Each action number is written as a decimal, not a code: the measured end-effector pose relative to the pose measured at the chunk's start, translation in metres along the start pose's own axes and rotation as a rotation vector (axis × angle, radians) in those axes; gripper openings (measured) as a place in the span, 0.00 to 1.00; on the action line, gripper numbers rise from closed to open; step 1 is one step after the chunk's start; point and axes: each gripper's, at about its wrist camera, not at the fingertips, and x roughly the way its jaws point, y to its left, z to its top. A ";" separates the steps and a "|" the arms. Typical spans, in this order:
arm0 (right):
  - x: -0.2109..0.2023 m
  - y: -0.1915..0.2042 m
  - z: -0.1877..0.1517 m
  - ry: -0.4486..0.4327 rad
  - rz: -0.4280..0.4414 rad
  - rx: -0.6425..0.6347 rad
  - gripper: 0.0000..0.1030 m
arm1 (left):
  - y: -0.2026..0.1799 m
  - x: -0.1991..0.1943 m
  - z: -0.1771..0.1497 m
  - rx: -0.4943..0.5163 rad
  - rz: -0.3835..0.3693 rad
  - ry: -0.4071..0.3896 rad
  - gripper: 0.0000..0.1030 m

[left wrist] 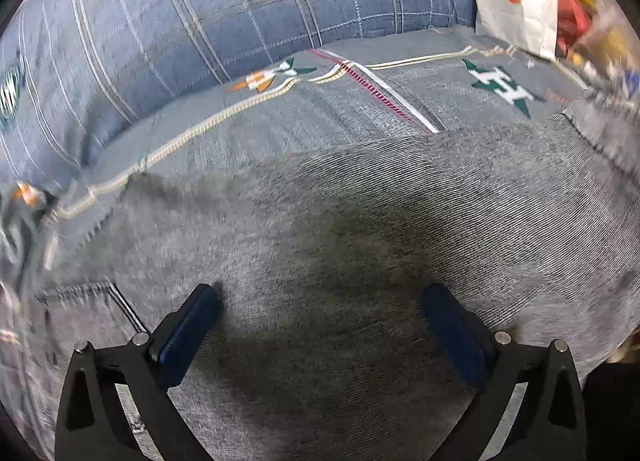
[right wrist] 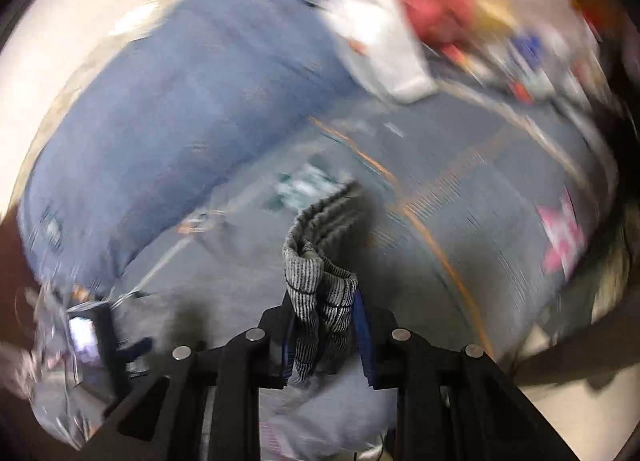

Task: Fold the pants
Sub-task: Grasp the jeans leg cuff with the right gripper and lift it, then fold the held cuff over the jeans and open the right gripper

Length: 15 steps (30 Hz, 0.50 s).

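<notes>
While my right gripper (right wrist: 325, 325) clamps bunched pants (right wrist: 316, 281), the left gripper (left wrist: 320, 325), spread wide at six o'clock, holds nothing; that thick bunch may slip.

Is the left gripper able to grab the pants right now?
Probably yes. The left gripper is wide open just above the flat grey pants, and nothing lies between them. The cloth is flat there, though, so it may need to pinch up a fold.
</notes>
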 end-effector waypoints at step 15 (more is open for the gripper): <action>0.082 0.247 -0.178 0.223 0.268 -0.649 0.57 | 0.254 -0.112 -0.119 -0.592 0.040 -0.154 1.00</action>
